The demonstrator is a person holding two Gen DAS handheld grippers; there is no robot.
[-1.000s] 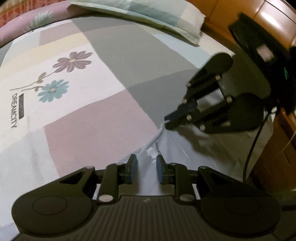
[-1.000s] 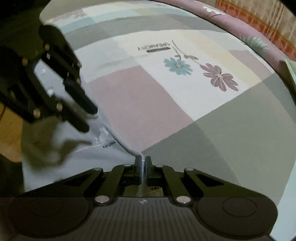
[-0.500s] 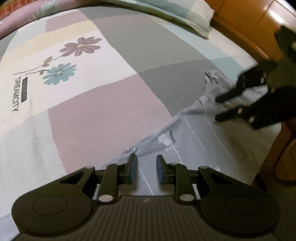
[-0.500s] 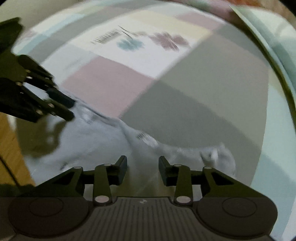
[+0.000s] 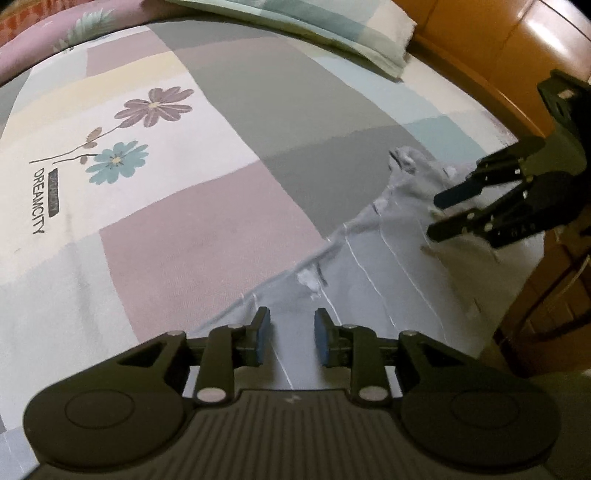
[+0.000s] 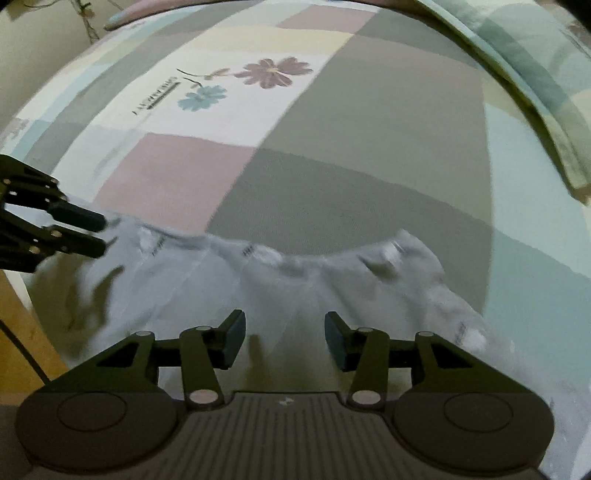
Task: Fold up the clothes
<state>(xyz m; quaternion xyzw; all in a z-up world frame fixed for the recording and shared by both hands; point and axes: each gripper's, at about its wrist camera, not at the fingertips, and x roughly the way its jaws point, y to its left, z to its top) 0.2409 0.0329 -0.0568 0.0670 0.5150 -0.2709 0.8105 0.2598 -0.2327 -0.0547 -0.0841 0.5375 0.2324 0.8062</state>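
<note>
A pale grey garment (image 5: 388, 269) with thin white lines lies spread along the near edge of the bed, also in the right wrist view (image 6: 280, 288). My left gripper (image 5: 291, 341) is open and empty, its fingers just above the garment's near part. My right gripper (image 6: 284, 339) is open and empty above the garment's middle. From the left wrist view the right gripper (image 5: 439, 216) hovers open over the garment's far end. From the right wrist view the left gripper (image 6: 99, 236) hovers open at the garment's left end.
The bed sheet (image 5: 192, 236) is patchwork with printed flowers (image 5: 155, 107) and the word DREAMCITY. A folded checked pillow (image 5: 317, 26) lies at the head. A wooden bed frame (image 5: 517, 66) runs along the right, with the floor below the bed's edge.
My right gripper let go of the garment's edge, opened wide and drew back to the right. The garment dropped flat on the bed. My left gripper stayed open.
</note>
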